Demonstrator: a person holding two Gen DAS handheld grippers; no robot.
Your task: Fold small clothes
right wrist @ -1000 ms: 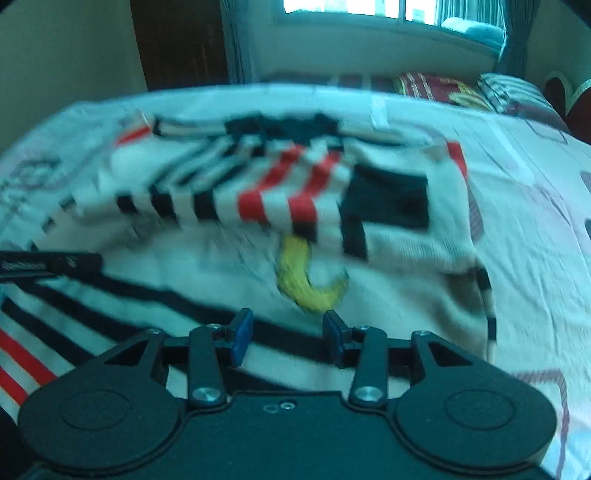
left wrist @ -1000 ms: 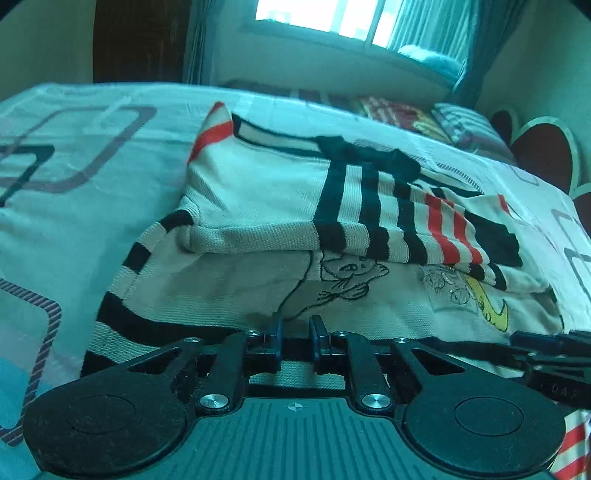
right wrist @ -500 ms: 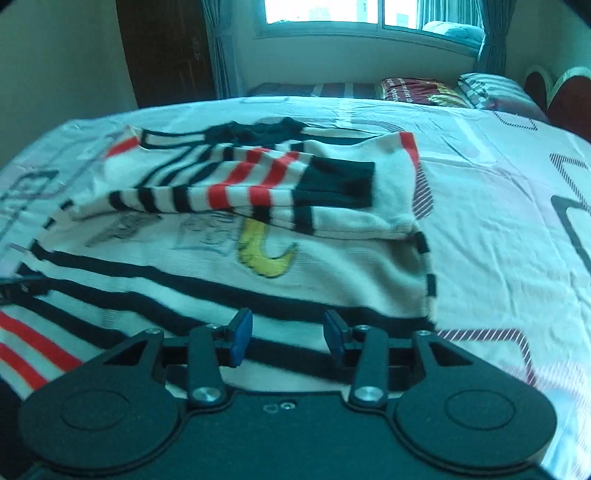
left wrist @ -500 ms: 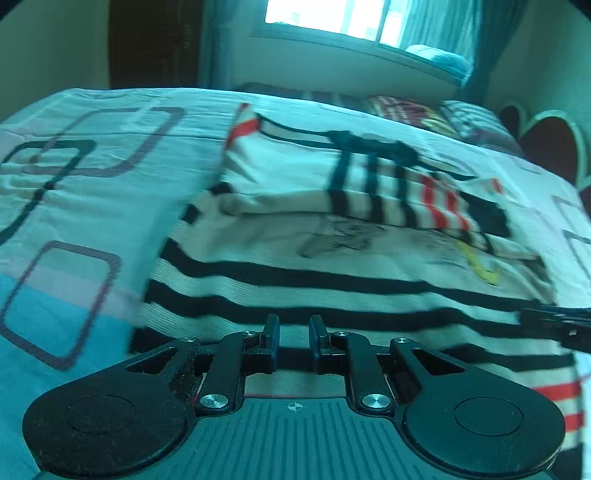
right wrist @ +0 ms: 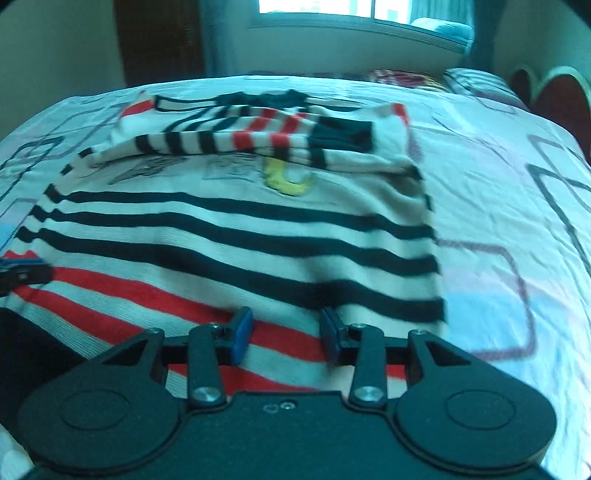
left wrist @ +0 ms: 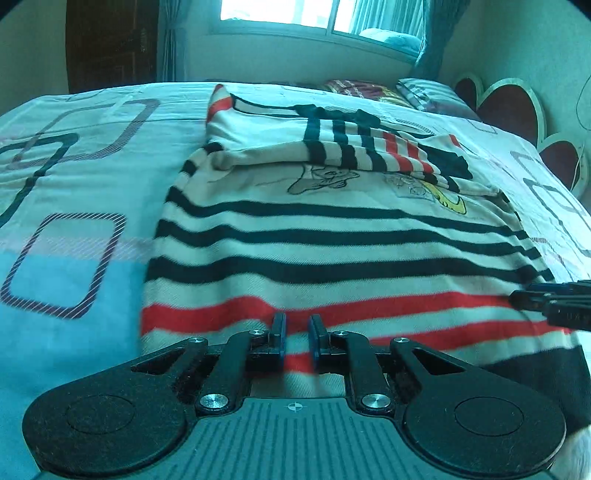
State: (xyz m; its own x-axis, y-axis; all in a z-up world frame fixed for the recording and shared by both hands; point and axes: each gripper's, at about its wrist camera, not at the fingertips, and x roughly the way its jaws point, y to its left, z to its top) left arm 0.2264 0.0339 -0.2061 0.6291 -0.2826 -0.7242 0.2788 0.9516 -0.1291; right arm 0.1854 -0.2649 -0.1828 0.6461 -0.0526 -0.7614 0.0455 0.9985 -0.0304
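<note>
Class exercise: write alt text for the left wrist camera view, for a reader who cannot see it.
A cream sweater with black and red stripes lies on a patterned bed sheet, its sleeves folded across the chest. The left gripper, jaws nearly shut, sits low over the red-striped hem; the right gripper's tip enters at right.

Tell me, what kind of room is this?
Most likely a bedroom. A striped sweater lies on a wide bed with a patterned sheet, pillows sit at its far end, and a curtained window is behind.
</note>
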